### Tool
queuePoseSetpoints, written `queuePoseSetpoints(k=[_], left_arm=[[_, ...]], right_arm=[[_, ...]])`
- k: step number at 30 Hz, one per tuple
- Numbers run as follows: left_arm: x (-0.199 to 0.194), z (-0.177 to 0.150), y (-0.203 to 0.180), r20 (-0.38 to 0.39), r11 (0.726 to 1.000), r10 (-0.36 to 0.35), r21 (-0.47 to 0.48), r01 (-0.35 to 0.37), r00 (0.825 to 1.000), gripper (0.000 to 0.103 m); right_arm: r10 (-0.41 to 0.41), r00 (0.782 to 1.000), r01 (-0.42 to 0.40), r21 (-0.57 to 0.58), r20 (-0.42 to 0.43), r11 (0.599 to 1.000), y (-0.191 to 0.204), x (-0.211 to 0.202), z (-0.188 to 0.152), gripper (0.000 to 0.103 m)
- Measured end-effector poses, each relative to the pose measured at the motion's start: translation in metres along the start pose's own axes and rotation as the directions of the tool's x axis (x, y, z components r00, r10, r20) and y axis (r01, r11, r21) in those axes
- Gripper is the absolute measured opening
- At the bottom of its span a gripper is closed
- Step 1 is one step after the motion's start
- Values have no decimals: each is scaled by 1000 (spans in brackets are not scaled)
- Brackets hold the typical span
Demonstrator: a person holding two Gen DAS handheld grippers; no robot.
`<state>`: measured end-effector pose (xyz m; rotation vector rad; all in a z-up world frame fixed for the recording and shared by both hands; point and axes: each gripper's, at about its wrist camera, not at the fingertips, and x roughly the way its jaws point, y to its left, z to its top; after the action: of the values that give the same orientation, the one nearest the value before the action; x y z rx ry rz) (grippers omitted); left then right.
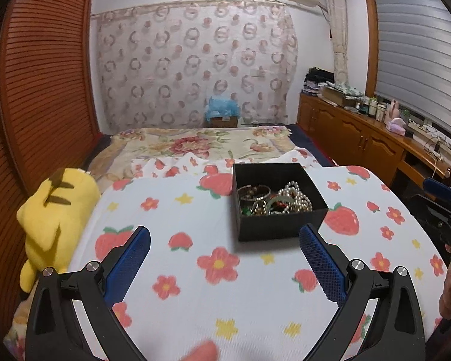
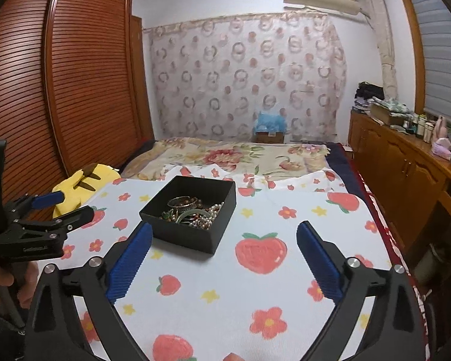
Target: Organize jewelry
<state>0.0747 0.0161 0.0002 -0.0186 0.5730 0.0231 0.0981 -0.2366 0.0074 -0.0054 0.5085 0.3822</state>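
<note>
Both the left gripper (image 1: 225,240) and the right gripper (image 2: 224,237) stood spread wide, their 2 ribbed blue pads (image 1: 129,263) holding and touching nothing. Ahead of them, a square black box (image 1: 278,204) of beaded, metallic jewelry (image 1: 275,200) sat on the strawberry-print cloth (image 1: 195,300).

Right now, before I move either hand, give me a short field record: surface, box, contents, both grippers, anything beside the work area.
surface: white cloth printed with strawberries and flowers, spread over a bed
box: black box, open-topped, sitting on the cloth, no lid in view
contents: pearl strand, bangles, other small pieces tangled together
left gripper: open, nothing between the jaws, short of the box
right gripper: open, nothing between the jaws, short of the box
beside: yellow plush toy at the cloth's left edge
</note>
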Motion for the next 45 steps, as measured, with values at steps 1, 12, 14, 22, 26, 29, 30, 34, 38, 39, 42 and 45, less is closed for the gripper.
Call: queuePoseSetpoints(k=[1,12,14,22,26,29,30,34,38,39,42,45], left_arm=[[-3,-3,0,-1,1000,-1,0,1,1000,96],[-17,-10,-3,16,1000,8,13,-9,1000,96],[-18,-10,-5,16,1000,7,15,-7,1000,96],[-19,-12,-9,23,1000,9,14,-10,1000,96],[-20,-13,-10,22,1000,8,15,-8,1000,96],[-21,-13,-11,22,1000,5,15,-5,1000,96],[-21,-13,-11,23,1000,4,15,-4,1000,96],[-20,-13,-11,23,1000,6,14,-7,1000,96],[-21,-14,-12,25,1000,6,16,-7,1000,96],[-21,-14,-11,25,1000,5,15,-6,1000,96],[-21,-13,-12,26,1000,5,14,-5,1000,96],[-21,-14,-12,24,1000,5,14,-5,1000,96]], right_arm=[[-1,1000,1,3,3,1000,0,-2,-3,98],[-21,999,21,21,25,1000,0,-9,-10,98],[-26,999,26,18,23,999,1,-8,-10,98],[-28,999,28,15,15,999,3,-6,-13,98],[-26,1000,26,17,16,1000,3,-5,-13,98],[-25,1000,25,19,16,1000,3,-5,-14,98],[-25,1000,25,19,16,1000,4,-5,-14,98],[-25,1000,25,18,17,1000,3,-5,-14,98],[-26,1000,26,18,15,1000,3,-4,-14,98],[-26,1000,25,18,16,1000,3,-5,-14,98],[-25,1000,25,16,16,1000,3,-5,-14,98],[-25,1000,25,18,16,1000,3,-5,-14,98]])
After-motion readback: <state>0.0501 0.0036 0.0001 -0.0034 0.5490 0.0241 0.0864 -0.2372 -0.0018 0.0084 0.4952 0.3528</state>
